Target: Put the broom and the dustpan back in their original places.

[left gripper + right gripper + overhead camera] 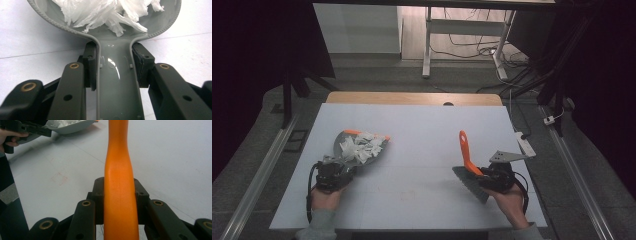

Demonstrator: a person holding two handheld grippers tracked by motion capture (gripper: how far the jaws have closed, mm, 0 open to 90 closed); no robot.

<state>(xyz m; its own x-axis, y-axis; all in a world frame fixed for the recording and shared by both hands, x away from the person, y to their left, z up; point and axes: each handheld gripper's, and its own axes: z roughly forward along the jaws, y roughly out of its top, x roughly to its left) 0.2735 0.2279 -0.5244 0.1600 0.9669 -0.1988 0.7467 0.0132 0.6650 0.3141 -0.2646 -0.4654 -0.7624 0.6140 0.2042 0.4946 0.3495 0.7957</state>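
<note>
1 grey dustpan (362, 148) heaped with white scraps (360, 146)

White table (422, 125), faintly stained, with the brush (469, 182) bristles resting on it.

A glossy grey plastic dustpan (117, 75) is catching highlights along its smooth handle, its rim ribbed. Crumpled white paper scraps (110, 12) are lying inside. The brush handle (120, 185) is showing smooth, matt orange plastic. The table (422, 125) is looking matt white.
</note>
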